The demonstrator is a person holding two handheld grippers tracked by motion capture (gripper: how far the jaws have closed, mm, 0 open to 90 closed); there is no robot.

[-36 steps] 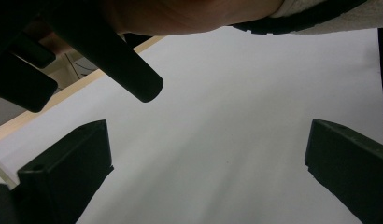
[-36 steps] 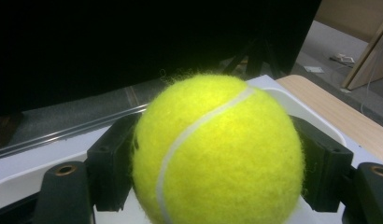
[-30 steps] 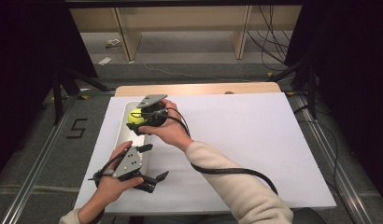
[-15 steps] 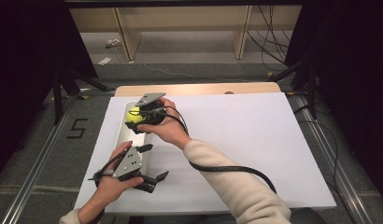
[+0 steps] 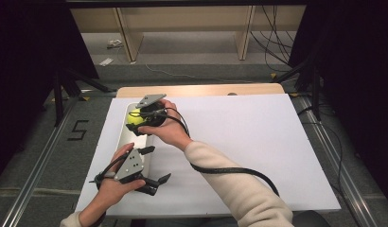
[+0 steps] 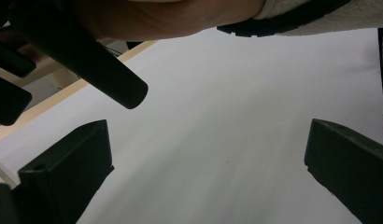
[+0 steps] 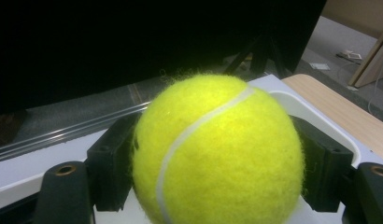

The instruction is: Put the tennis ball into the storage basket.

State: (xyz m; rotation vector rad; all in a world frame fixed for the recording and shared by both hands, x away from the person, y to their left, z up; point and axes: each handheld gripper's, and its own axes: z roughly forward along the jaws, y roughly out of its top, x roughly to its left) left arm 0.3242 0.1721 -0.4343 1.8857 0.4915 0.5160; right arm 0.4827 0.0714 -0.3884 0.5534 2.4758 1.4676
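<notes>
Left gripper (image 5: 154,165), near the table's front-left: held low over the white table cover (image 5: 258,142), jaws spread wide with nothing between them; the left gripper view looks past both jaws onto bare white surface, with the person's right forearm crossing above. White tray (image 5: 123,137), along the cover's left edge: a shallow, rounded-corner container whose raised rim appears just behind the ball in the right gripper view. Tennis ball (image 7: 217,149), over the tray's far end: clamped in the right gripper (image 5: 135,124), one black jaw pressed against each side at about the ball's widest line, its white seam running between them. Handling, as judged: the ball is light, springy and felt-covered, so it grips well and is not fragile; however, being round, it can squirt out if pinched off-centre. The sound hold is across the full diameter, as here, with only moderate squeeze. Whether the ball touches the tray floor cannot be told.
</notes>
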